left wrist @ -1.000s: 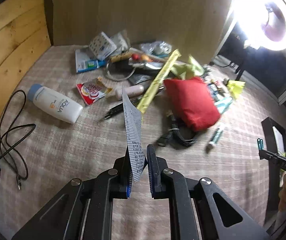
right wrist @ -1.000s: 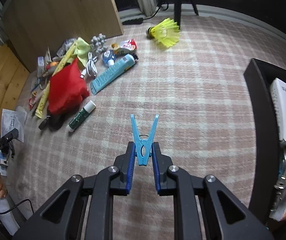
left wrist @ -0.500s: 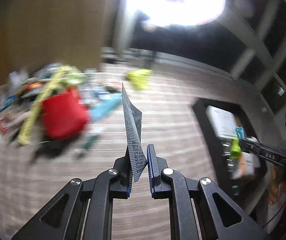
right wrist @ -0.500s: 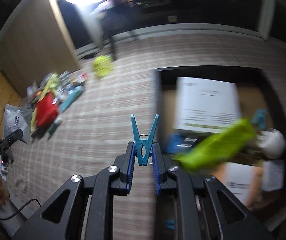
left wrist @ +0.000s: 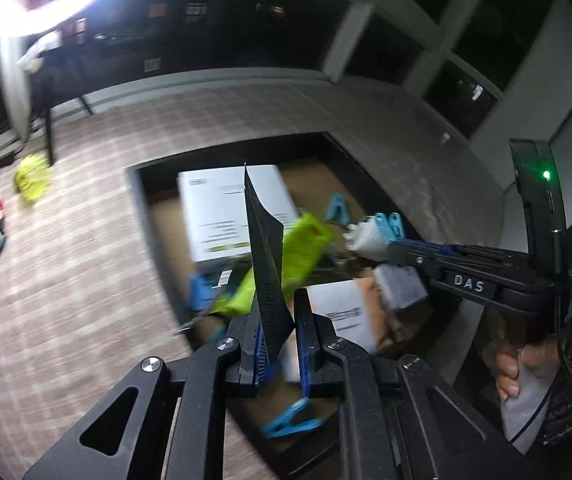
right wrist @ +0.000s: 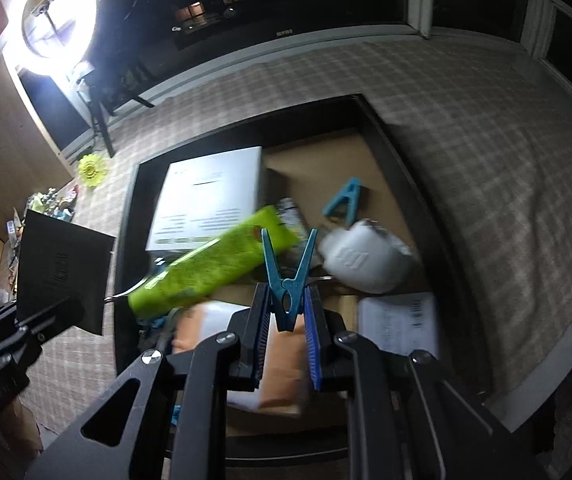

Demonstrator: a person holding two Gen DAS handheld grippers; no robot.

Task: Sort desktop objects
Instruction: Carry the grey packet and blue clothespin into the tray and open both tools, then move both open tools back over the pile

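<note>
A: In the left wrist view, our left gripper has its jaws clamped on a printed paper slip, pinched by its lower edge so the strip stands up and stays clear of what lies below. Under it sits the black tray on the checked tablecloth, where we judge the sorted things go.

B: Agreed. The tray already holds a white box, a lime-green packet and blue clothespins, one of them near our fingers. Across the tray we see our right gripper reaching in from the side, with a hand behind it.

A: In the right wrist view, our right gripper is closed on a blue clothespin, held at its pinch end with the two legs pointing up and away. Holding it that way, we judge, lets it simply drop flat once the jaws part.

B: It hangs over the tray's near half, above an orange-and-white package, with another clothespin and a white bottle further in. At the left the slip shows dark in our left gripper, above the tray's left rim.

A: So both items sit over or just at the tray, neither let go yet; the blur makes finer contact hard to tell
</note>
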